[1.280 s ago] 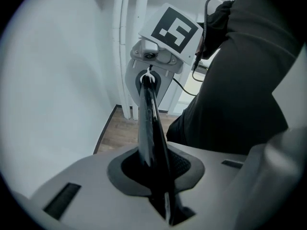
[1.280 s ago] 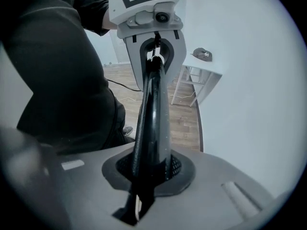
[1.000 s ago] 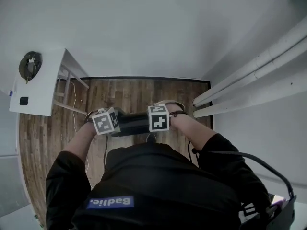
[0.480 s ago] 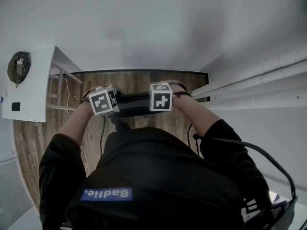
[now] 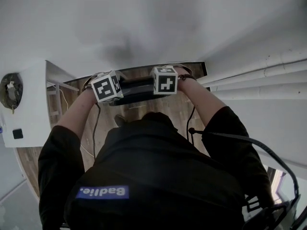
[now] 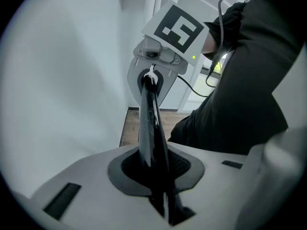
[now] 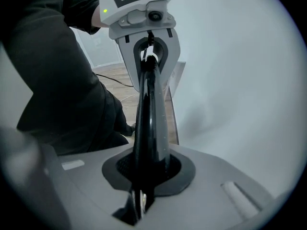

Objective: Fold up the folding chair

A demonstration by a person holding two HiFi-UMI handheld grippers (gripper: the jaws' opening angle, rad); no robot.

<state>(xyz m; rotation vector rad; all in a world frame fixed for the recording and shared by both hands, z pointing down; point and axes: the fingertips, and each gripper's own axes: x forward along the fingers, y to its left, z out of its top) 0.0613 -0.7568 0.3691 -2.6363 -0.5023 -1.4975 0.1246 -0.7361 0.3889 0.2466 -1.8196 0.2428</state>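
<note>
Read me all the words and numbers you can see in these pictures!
"Badlie.": on the blue label on the person's black top, upside down in the head view; spelling unsure.
Left marker cube and right marker cube: only black-and-white squares, no letters.
Nothing else readable.

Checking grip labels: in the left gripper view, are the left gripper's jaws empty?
No, the left gripper is clamped on a thin black edge of the folding chair.
</note>
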